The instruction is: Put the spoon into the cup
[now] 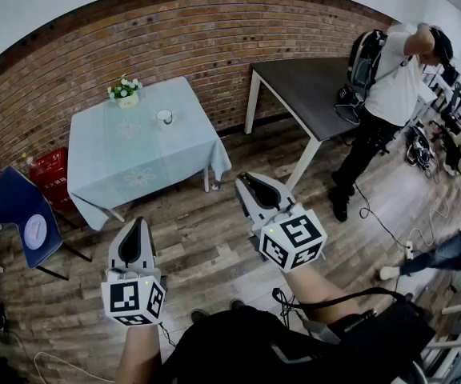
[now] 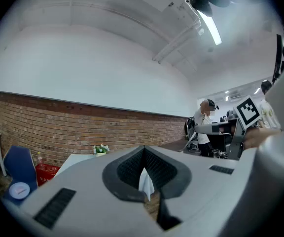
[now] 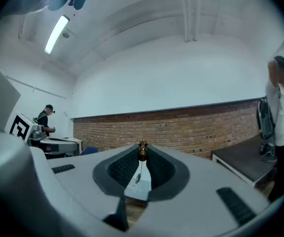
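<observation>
A white cup (image 1: 164, 118) stands on a table with a pale blue cloth (image 1: 134, 162) by the brick wall, far ahead of both grippers. My right gripper (image 1: 242, 179) is held level over the wooden floor, shut on a thin spoon (image 3: 142, 150). The spoon's brown handle end sticks up between the tips, and its small bowl (image 3: 138, 177) hangs below. My left gripper (image 1: 137, 223) hovers lower left over the floor. Its jaws meet at the tips (image 2: 143, 147) with nothing in them. The cup does not show in either gripper view.
A flower pot (image 1: 125, 92) sits at the cloth's far corner. A blue chair (image 1: 21, 214) and a red crate (image 1: 50, 174) stand left of the table. A dark table (image 1: 310, 86) and a person (image 1: 390, 90) are at the right, with cables on the floor (image 1: 374, 218).
</observation>
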Available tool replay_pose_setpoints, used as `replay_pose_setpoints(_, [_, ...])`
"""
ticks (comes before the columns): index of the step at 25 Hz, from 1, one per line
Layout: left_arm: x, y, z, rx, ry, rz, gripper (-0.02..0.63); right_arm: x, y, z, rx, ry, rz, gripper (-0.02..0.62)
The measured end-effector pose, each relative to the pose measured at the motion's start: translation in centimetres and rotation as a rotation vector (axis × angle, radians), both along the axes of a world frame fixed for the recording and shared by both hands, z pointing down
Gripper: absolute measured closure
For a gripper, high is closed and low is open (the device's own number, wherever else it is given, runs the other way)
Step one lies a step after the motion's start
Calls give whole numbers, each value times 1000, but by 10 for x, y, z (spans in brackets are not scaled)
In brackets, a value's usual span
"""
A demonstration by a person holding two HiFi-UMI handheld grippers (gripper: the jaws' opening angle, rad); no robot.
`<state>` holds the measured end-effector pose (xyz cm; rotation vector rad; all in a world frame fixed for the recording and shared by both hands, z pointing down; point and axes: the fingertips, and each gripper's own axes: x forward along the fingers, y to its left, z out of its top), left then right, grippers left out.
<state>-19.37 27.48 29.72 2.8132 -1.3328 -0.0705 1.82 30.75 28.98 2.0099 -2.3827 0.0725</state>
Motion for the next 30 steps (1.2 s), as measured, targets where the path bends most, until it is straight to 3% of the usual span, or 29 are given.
replay_pose_setpoints(22, [-17,-9,-11,18,6,37,597,-21,-7,-9,23,10,8,538])
replay_pose_setpoints(30, [-45,-18,4,9,30,79,597,-53,-11,0,33,9,25,538])
